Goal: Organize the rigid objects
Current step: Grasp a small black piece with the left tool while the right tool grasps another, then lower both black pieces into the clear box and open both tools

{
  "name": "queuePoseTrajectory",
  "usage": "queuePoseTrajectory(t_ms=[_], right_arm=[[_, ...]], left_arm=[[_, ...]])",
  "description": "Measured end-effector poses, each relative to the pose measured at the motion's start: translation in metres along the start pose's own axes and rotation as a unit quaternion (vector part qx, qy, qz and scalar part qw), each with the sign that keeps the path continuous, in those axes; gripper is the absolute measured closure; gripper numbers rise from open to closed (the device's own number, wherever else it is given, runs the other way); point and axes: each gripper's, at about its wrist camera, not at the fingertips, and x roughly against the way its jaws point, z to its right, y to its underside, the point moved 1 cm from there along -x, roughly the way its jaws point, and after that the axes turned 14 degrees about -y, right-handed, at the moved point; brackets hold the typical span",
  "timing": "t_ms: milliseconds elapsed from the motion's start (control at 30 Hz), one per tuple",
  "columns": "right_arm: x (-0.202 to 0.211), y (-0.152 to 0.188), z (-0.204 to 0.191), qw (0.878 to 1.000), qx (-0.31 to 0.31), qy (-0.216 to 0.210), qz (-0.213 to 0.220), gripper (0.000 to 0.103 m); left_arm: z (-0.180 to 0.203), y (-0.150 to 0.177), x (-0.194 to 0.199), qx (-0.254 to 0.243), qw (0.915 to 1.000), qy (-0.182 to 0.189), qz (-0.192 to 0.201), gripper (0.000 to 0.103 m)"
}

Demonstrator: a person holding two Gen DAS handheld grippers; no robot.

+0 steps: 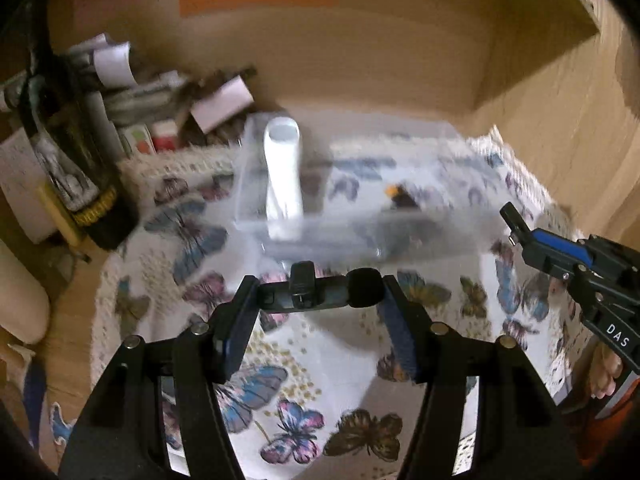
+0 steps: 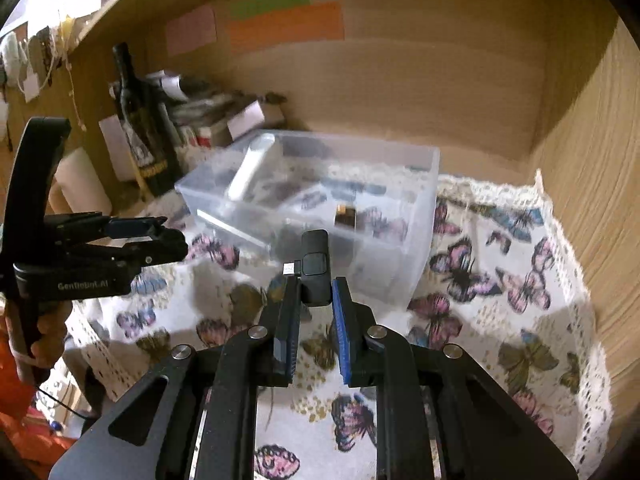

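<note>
Here, a black clip-on microphone (image 1: 320,294) is sitting crosswise between the left gripper (image 1: 318,304) pads, just short of the clear plastic bin (image 2: 424,184). The right gripper (image 2: 316,300), pointing forward beside it, is pinching a small black adapter (image 2: 314,268) above the butterfly cloth (image 2: 500,300), while a dark bottle (image 2: 140,128) is standing left of the bin.

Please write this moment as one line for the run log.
left gripper: shut on black microphone | right gripper: shut on black USB device | clear bin: ahead, on butterfly cloth

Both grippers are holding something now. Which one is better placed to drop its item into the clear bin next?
Probably the right gripper. Its small black device sits just in front of the clear bin. The left gripper holds its black microphone crosswise, farther back over the butterfly cloth.
</note>
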Motion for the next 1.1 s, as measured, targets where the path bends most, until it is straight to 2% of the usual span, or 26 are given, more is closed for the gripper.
queuePoseTrajectory(t_ms=[267, 400, 700, 833, 867, 1100], right_arm=[[-0.002, -0.030, 0.006, 0.999, 0.012, 0.023, 0.033, 0.089], [-0.010, -0.040, 0.017, 0.999, 0.004, 0.031, 0.032, 0.089], [-0.035, -0.012, 0.018, 0.999, -0.010, -0.008, -0.045, 0.087], [-0.050, -0.001, 0.011, 0.997, -0.006, -0.027, -0.073, 0.061], [-0.055, 0.001, 0.009, 0.996, 0.001, -0.029, -0.081, 0.058], [-0.095, 0.019, 0.002, 0.988, 0.016, -0.028, -0.152, 0.058]], left_arm=[[0.000, -0.038, 0.011, 0.009, 0.9985, 0.001, 0.053, 0.043], [0.003, -0.050, 0.004, 0.007, 0.9983, 0.002, 0.059, 0.043], [0.009, -0.065, -0.038, 0.000, 0.9998, 0.005, 0.020, 0.043], [0.017, -0.073, -0.054, -0.013, 0.9998, 0.008, 0.009, 0.043], [0.020, -0.075, -0.057, -0.019, 0.9998, 0.007, 0.008, 0.043], [0.037, -0.080, -0.078, -0.049, 0.9988, -0.001, -0.005, 0.043]])
